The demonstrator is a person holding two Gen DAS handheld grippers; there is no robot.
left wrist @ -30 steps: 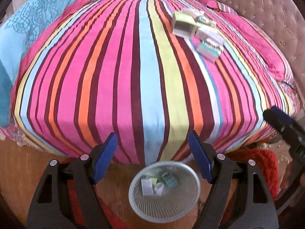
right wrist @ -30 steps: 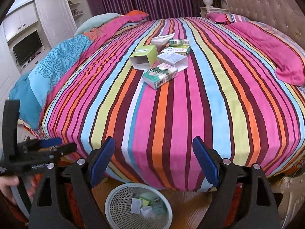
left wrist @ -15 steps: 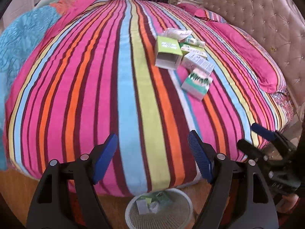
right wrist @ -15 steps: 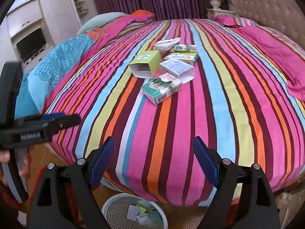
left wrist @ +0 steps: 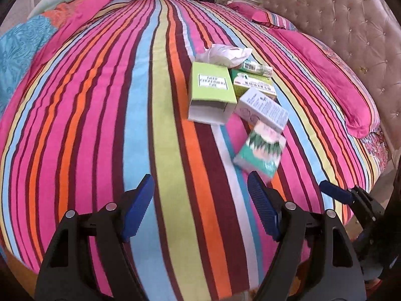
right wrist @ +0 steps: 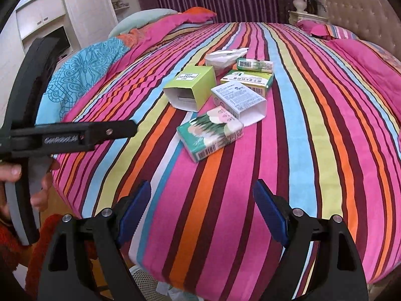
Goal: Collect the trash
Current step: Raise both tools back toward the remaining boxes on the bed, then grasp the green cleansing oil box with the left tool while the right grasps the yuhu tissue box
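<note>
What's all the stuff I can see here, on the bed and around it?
Lime box: 1, open end facing the camera, mid-bed.
White box: 1, open, right of the lime box.
Teal box: 1, nearest the bed's edge.
Green boxes: 2, behind the white box.
Wrapper: 1, white, crumpled, farthest back.
Bedspread: 1, striped.
Pillows: pink, by the headboard.
Basket: 1, white, on the floor, partly hidden.
Left gripper: open, empty.
Right gripper: open, empty.
</note>
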